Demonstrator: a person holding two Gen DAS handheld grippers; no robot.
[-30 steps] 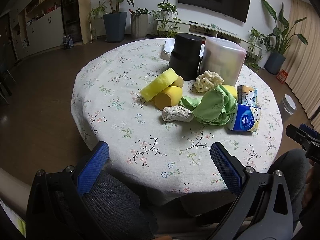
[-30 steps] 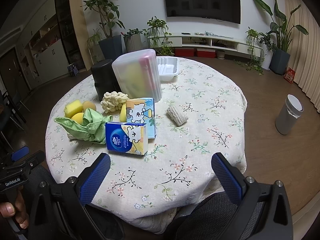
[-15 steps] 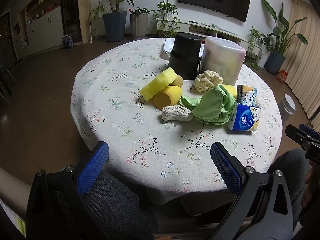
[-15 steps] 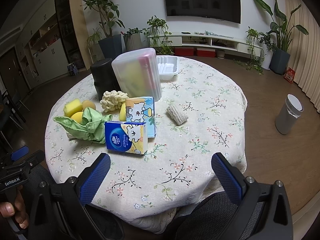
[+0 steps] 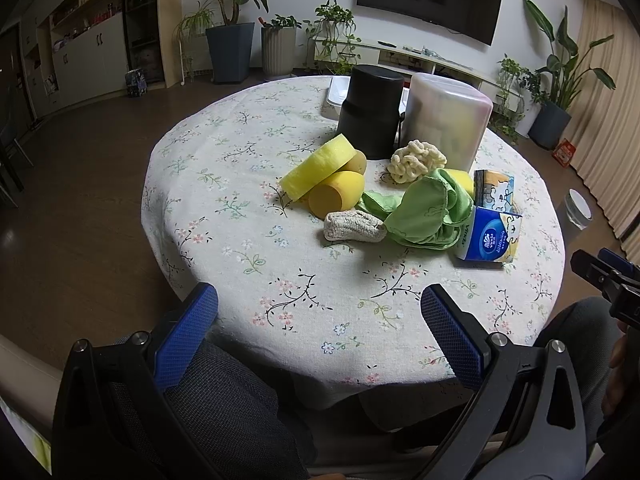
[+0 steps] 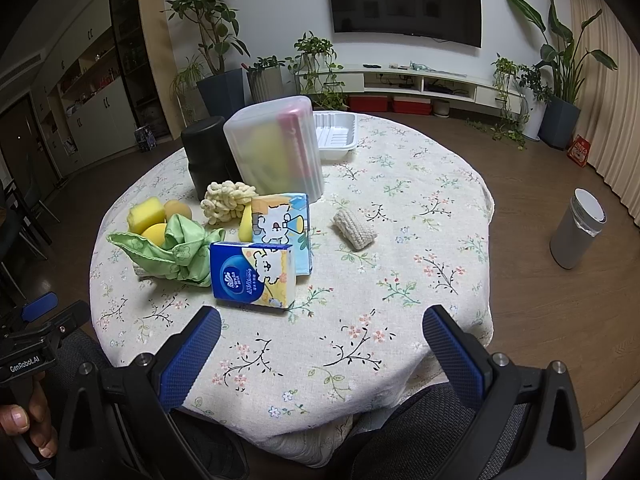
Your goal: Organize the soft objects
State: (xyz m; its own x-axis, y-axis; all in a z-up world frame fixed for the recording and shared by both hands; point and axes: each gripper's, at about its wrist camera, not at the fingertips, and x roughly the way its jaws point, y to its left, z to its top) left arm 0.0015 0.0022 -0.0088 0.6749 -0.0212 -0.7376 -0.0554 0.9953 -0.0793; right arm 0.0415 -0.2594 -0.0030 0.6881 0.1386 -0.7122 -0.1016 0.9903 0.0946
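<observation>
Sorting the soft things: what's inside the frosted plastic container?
Through the frosted container, yellow and pink shapes show, probably sponges. The cloudy wall hides exactly what they are and how many.

A home living room: wall television, potted plants, cabinets.

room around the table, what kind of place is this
Most likely a home living room: a wall-mounted television above a low media shelf, potted plants along the wall, and a round table with a floral cloth holding household soft goods.
</observation>
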